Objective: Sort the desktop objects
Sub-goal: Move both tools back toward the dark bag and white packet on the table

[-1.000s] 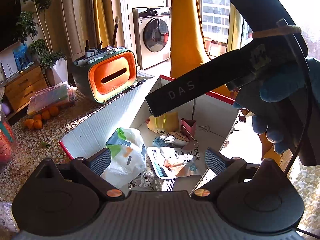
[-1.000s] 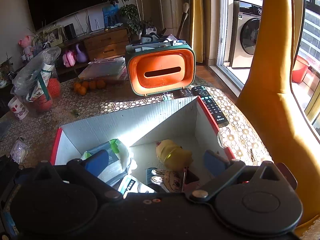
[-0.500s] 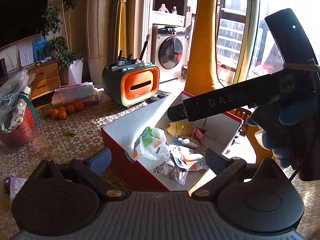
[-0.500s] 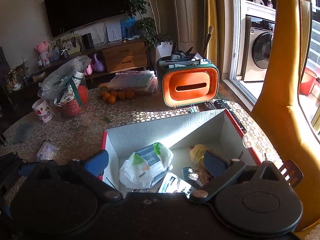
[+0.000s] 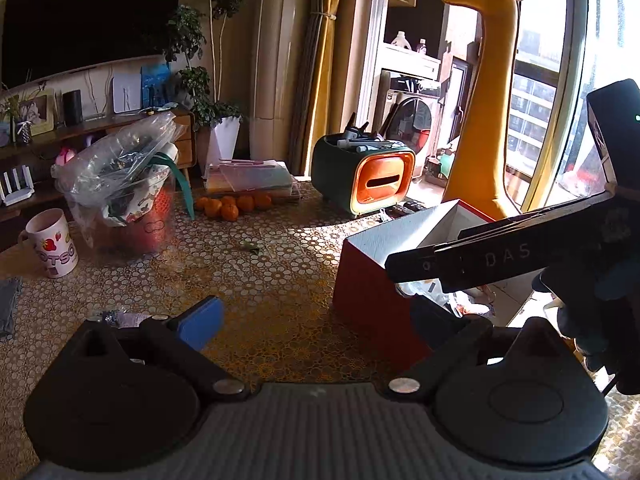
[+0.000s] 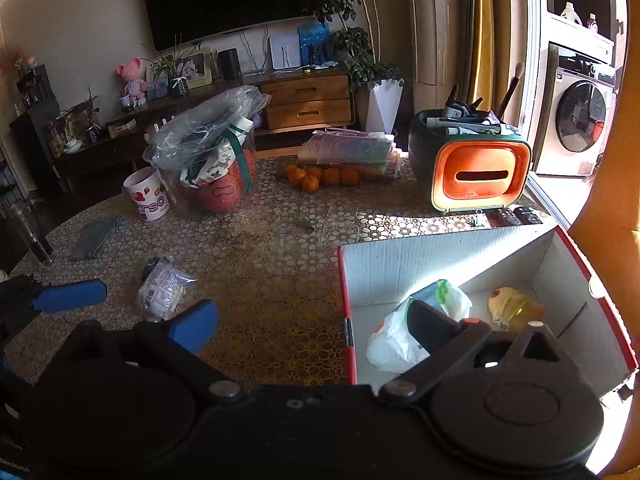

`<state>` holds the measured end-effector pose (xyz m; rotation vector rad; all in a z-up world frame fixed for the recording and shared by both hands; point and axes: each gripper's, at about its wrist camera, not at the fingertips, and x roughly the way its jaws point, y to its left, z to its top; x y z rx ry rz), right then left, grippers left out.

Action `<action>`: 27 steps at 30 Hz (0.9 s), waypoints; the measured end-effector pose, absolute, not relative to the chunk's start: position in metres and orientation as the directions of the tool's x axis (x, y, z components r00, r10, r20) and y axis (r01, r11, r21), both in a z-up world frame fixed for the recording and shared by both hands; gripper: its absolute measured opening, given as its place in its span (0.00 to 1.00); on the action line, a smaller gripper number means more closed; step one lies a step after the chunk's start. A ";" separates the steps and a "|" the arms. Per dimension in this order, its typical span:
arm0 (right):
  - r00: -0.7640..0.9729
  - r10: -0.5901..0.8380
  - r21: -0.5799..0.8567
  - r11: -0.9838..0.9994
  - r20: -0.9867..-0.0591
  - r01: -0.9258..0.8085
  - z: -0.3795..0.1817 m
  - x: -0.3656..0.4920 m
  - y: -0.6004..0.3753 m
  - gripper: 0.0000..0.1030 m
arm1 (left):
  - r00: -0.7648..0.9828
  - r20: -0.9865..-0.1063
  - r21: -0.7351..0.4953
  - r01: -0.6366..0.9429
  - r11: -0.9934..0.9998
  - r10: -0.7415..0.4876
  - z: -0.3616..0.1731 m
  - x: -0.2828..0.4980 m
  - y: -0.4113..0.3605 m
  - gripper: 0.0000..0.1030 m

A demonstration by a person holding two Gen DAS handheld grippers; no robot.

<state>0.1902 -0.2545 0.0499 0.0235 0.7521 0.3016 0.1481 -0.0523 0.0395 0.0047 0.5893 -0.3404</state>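
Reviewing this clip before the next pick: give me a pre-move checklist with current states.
1. Left gripper open and empty: ok.
2. Right gripper open and empty: ok.
3. Next target on the table, the clear packet, lying unobstructed: ok.
4. Red box open, with room beside the white bag and yellow toy: ok.
5. Right gripper clear of the box wall: cannot tell; its right finger overlaps the box in view.
6. Packet contents identifiable: cannot tell.
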 end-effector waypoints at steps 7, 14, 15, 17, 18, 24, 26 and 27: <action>0.671 0.303 0.125 0.945 -0.676 -0.301 0.043 0.199 -0.209 0.98 | 0.790 -0.570 -0.082 0.217 0.973 -0.224 0.027 0.157 0.009 0.98; 0.646 0.326 0.123 0.933 -0.691 -0.339 0.030 0.212 -0.170 0.98 | 0.793 -0.587 -0.067 0.153 0.986 -0.163 0.016 0.175 0.050 0.98; 0.642 0.330 0.123 0.930 -0.692 -0.346 0.029 0.214 -0.164 0.98 | 0.793 -0.588 -0.068 0.147 0.987 -0.158 0.015 0.178 0.054 0.98; 0.636 0.336 0.122 0.927 -0.695 -0.356 0.025 0.219 -0.156 0.98 | 0.796 -0.588 -0.070 0.133 0.989 -0.148 0.013 0.183 0.064 0.98; 0.635 0.337 0.121 0.925 -0.695 -0.359 0.024 0.221 -0.152 0.98 | 0.796 -0.589 -0.069 0.123 0.990 -0.140 0.011 0.186 0.069 0.98; 0.611 0.358 0.129 0.913 -0.706 -0.386 0.013 0.236 -0.130 0.98 | 0.787 -0.611 -0.062 0.067 0.996 -0.091 -0.003 0.209 0.097 0.98; 0.603 0.368 0.131 0.907 -0.707 -0.400 0.009 0.241 -0.123 0.98 | 0.783 -0.618 -0.047 0.055 0.997 -0.072 -0.008 0.217 0.104 0.98; 0.603 0.370 0.129 0.906 -0.707 -0.404 0.007 0.243 -0.119 0.98 | 0.781 -0.621 -0.038 0.052 0.998 -0.064 -0.010 0.221 0.106 0.98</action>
